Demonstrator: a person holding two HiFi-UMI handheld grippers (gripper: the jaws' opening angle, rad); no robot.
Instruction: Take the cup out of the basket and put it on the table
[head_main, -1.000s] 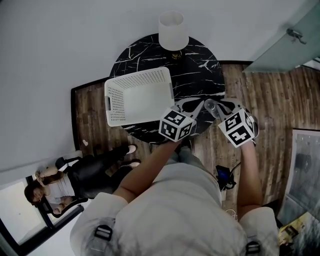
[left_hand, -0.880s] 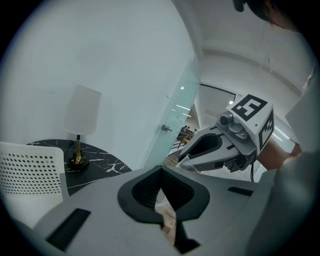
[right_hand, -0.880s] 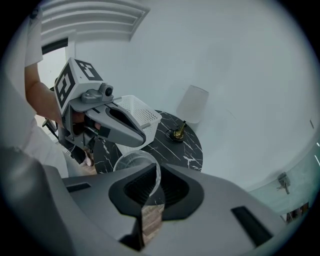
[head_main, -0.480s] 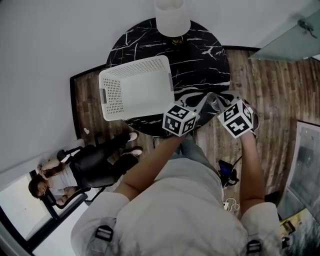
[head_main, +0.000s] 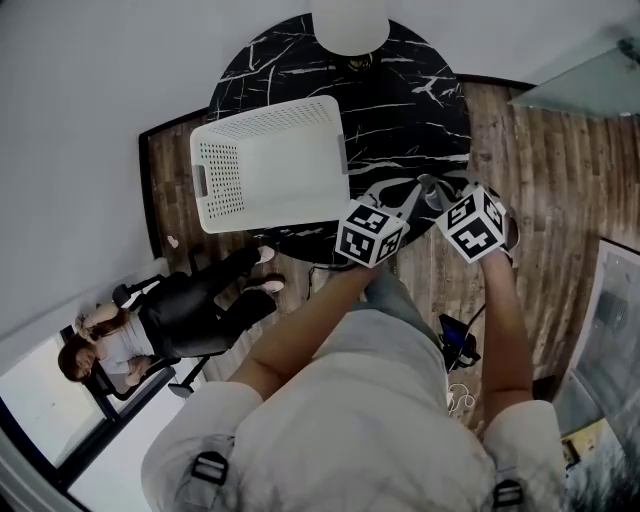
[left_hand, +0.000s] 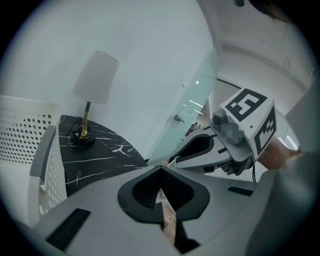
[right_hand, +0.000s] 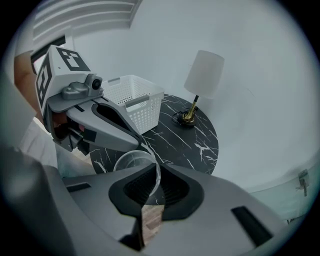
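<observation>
Round black marble table on wood floor.

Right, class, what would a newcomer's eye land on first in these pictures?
Most likely the white perforated basket, standing empty on the left of the round black marble table, with a white-shaded lamp at the table's far edge. Next comes the right gripper, pinching the rim of a clear cup by the table's near edge. Beside it is the left gripper, its jaws together on nothing.
</observation>
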